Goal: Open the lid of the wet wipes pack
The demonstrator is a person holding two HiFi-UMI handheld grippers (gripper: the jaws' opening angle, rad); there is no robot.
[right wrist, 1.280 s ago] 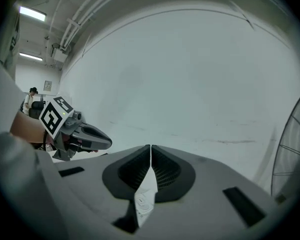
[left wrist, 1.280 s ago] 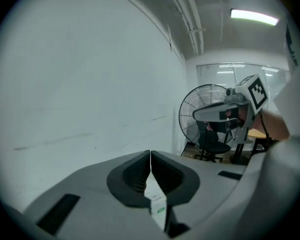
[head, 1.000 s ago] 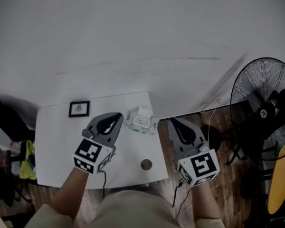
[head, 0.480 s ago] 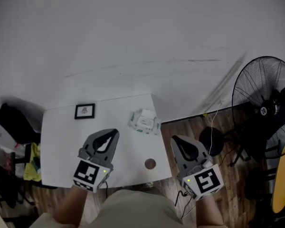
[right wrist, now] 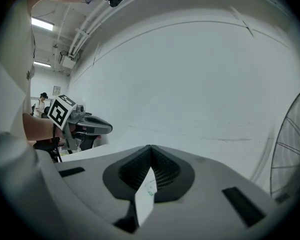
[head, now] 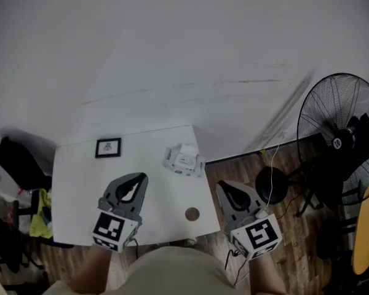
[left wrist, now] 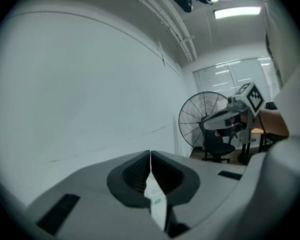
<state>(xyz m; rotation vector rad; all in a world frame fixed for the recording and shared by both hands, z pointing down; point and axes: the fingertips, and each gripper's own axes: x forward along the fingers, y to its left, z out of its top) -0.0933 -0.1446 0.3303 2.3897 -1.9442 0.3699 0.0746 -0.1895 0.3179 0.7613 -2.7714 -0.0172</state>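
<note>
A: What is nearest to the person?

B: The two grippers. The left gripper [head: 142, 176] hangs over the near part of the white table [head: 74, 183]. Its jaws are pressed together at the tips and it holds nothing. The right gripper [head: 224, 185] is just past the table's right edge, above the wooden floor [head: 246, 165]. Its jaws are also closed, with nothing in them.

A: Is anything between them?

B: A small round brown disc [head: 192, 214] lies on the table near the right front corner.

A: And where is the wet wipes pack?

B: The wet wipes pack [head: 184, 160] lies further away, near the far right corner of the table and apart from both grippers. Only bare table top lies between it and the left gripper. It is too small to tell how its lid stands.

A: What else is there?

B: A small black-framed picture [head: 107, 147] lies flat at the far left side. To the right of the table a black standing fan [head: 338, 137] stands on the floor. Behind everything is a plain white wall [head: 172, 54].
</note>
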